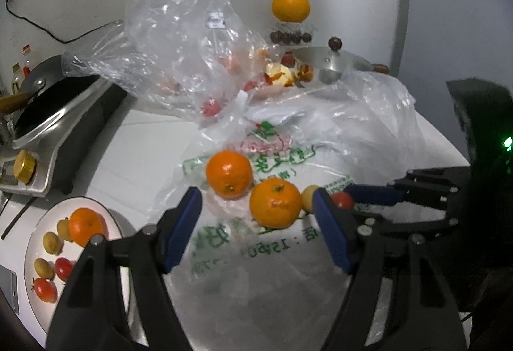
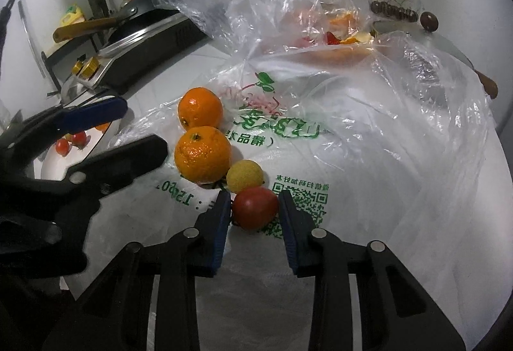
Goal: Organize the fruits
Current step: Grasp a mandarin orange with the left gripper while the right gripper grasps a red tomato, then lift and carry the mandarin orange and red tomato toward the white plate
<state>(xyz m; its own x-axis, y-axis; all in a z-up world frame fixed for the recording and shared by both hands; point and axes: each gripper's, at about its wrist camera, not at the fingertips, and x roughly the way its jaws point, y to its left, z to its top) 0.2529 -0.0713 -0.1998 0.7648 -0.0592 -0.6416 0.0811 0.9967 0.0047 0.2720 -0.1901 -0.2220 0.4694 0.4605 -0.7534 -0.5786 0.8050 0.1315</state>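
The tomato [image 2: 255, 208] you were after was small, smooth-skinned and probably soft. It would bruise or split under a hard squeeze, and its gloss would let it squirt forward out of a glancing pinch. The widest part of its sides was the place to hold it, and your right gripper [image 2: 254, 195] had it there: narrow, with a blue pad against each flank at 9 and 3 o'clock. It sat on the printed bag [image 2: 288, 132], a thin, slick film that could slide or lift along with the fruit, so a light, straight lift looked wise.

Touching the tomato at 11 o'clock was one small yellow fruit [image 2: 244, 176]. It was light and round, and likely to roll once its neighbour left. Beyond it at 10 o'clock lay the nearer orange [image 2: 202, 154], with the farther orange [image 2: 200, 107] just behind. Both were firmer and heavier, with a dimpled peel that gives good purchase. Your left gripper [image 1: 256, 195] stood wide and empty over that pair, its pads clear of both.

On the bag, then, there were four fruits: one tomato, one yellow fruit and two oranges.

At 8 o'clock in the left wrist view, the plate [image 1: 80, 200] held one orange, three yellow fruits and two tomatoes. At 12 o'clock a crumpled clear bag [image 1: 179, 30] stood with red pieces inside that I could not count. One large orange [image 1: 290, 6] was perched at 1 o'clock, well apart from the rest.
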